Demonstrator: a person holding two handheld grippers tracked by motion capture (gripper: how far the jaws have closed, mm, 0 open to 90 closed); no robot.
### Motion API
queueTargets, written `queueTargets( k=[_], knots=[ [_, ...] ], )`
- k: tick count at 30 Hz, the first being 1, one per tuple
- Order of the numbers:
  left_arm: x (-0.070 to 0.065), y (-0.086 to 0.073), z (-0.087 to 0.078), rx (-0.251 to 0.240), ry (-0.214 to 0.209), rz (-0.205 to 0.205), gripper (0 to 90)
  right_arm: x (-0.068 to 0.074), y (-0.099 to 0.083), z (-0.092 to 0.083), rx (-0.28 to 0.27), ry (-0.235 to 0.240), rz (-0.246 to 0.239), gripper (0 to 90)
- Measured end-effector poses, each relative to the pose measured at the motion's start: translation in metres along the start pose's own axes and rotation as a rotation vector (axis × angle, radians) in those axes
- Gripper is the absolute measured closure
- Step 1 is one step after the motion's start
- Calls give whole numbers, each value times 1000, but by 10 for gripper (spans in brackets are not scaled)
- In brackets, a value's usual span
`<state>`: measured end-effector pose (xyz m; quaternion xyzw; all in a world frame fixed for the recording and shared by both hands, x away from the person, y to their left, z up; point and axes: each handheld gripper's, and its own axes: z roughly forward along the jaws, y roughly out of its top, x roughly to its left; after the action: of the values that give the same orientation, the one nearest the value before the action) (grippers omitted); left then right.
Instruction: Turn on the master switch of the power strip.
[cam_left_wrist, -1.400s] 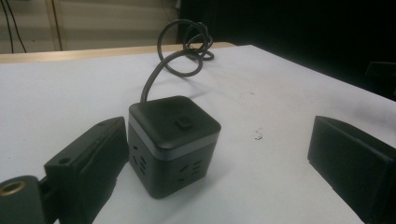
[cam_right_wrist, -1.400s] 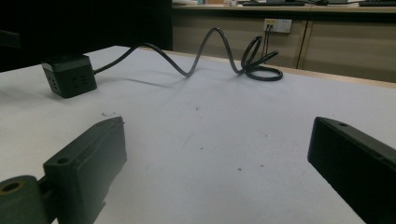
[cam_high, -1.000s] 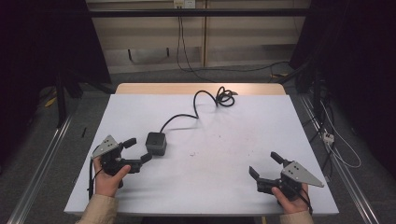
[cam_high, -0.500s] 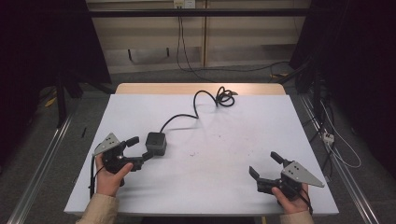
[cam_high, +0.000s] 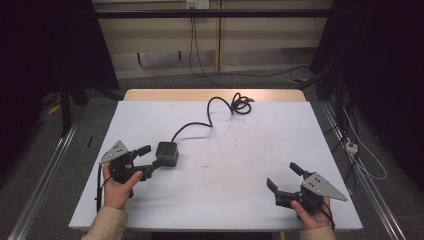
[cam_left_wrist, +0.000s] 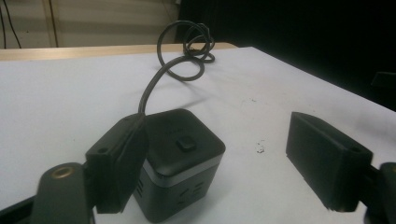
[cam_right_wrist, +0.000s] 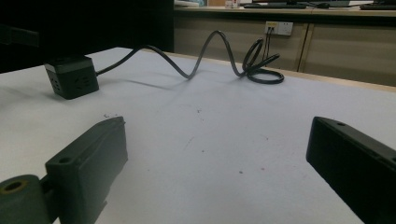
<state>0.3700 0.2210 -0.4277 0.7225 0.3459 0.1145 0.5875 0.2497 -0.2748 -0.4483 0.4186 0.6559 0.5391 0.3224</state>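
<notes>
Left hand-held gripper (cam_high: 153, 161) at near left of desk (cam_high: 250, 150), jaws just closing around black power cube (cam_left_wrist: 180, 161), one jaw touching, right hand-held gripper (cam_high: 283, 176) wide open, near right, nothing between

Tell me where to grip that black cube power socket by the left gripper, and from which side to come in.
Grip the cube power socket across two opposite flat side walls, low on the body, coming in level from the near side, away from its cord. The left gripper, whose jaws have just been closing, already straddles it: one jaw lies at a wall, the other stands clear. The flat, parallel sides suit the pads; the cord side would likely foul them.
</notes>
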Motion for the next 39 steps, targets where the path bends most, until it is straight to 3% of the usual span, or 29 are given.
queueTargets(
  k=[7,24,39],
  knots=[
    [1,2,0,-7,2,1,320,0,0,0,0,2,1,50],
    [3,7,6,15,0,6,483,0,0,-1,-2,-2,1,53],
    [6,9,12,43,-11,-2,577,0,1,-1,-5,-3,-7,53]
  ],
)
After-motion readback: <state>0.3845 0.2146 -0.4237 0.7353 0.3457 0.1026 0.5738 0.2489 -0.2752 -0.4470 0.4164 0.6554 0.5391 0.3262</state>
